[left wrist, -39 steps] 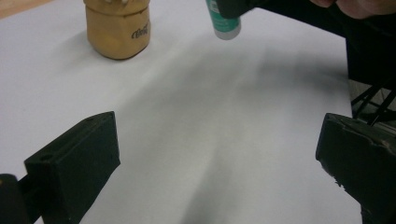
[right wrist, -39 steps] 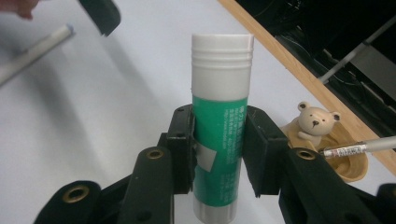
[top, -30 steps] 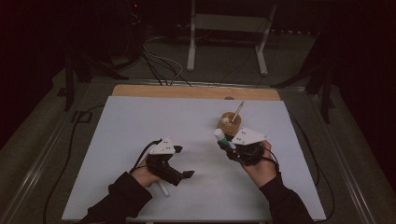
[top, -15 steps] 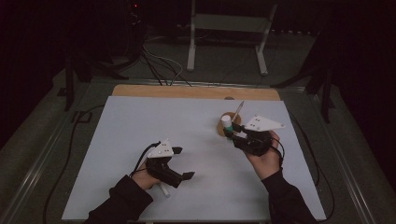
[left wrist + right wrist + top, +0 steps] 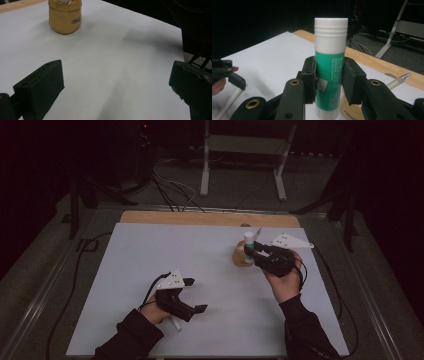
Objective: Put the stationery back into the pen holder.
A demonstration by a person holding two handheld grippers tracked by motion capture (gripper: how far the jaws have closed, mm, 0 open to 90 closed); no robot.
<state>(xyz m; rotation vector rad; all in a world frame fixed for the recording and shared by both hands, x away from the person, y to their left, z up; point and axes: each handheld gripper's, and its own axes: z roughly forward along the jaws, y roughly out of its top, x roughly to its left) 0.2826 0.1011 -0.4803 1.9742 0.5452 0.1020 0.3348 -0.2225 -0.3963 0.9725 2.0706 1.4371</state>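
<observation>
A glue stick (image 5: 329,62) with a green label and white cap stands upright between the jaws of my right gripper (image 5: 329,81), which is shut on its body. In the high view that gripper (image 5: 254,251) holds the glue stick (image 5: 248,242) just above a tan pot (image 5: 241,258) at the right of the white sheet. A pen (image 5: 257,234) leans out of the pot. My left gripper (image 5: 195,296) rests low near the front of the sheet, open, with nothing between its jaws. In the left gripper view, the tan pot (image 5: 65,18) sits far ahead of the left gripper (image 5: 117,75).
A white sheet (image 5: 150,255) covers the wooden table (image 5: 200,218). A white pen (image 5: 175,324) lies under the left hand, also visible as a white pen (image 5: 227,105) at lower left in the right gripper view. Cables and a metal stand lie on the floor beyond.
My right gripper has carried the glue stick up and away from the person, from beside the pot to above it. The left gripper has barely moved.
</observation>
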